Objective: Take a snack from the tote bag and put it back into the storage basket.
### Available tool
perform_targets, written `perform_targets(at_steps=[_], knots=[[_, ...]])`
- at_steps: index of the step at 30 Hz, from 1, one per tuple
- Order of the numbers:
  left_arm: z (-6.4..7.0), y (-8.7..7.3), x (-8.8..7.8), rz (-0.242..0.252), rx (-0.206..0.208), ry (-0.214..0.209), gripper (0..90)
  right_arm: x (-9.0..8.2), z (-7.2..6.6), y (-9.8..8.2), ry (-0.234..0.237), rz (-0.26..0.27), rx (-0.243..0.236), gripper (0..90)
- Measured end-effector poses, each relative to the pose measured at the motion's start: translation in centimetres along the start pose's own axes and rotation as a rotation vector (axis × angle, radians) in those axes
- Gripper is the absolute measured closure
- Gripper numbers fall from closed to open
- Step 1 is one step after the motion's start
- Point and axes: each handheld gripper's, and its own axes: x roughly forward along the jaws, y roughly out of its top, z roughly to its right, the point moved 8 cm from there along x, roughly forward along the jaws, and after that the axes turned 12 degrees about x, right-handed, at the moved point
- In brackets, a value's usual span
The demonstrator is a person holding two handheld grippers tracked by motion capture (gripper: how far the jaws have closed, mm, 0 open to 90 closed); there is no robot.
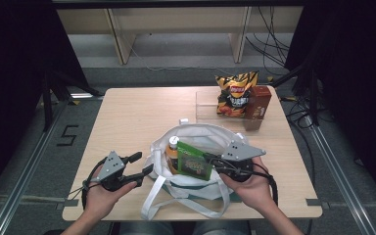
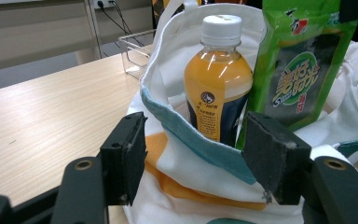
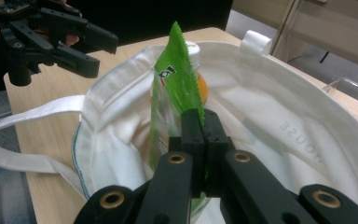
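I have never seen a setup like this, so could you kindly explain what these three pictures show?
A person holds hand tongs in each hand. One camera looks down from above; the other two ride on the tongs. On the table sits a white tote bag with an orange drink bottle inside. The right tongs pinch a green snack packet, held in the bag's mouth. The left tongs stand open around the bag's rim. A chip bag and brown box stand behind.

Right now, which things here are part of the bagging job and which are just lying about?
In the job: green packet pinched in right gripper; white tote bag; orange drink bottle inside it; left gripper open at the bag's rim.

Lying about: chip bag, brown box, clear tray.
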Motion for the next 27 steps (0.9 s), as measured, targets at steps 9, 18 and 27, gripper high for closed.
perform_targets(at_steps=[9,18,27], knots=[[0.1,0.0,0.0,-0.001,0.001,-0.001,38.7,-0.7,0.4,1.0,-0.021,0.042,-0.002,90.0],[0.0,0.0,0.0,0.0,0.002,0.001,38.8,-1.5,0.7,1.9,-0.034,0.063,-0.008,90.0],[-0.1,0.0,-0.1,0.001,0.006,0.002,38.7,-2.1,1.0,3.1,-0.056,0.105,-0.031,90.0]])
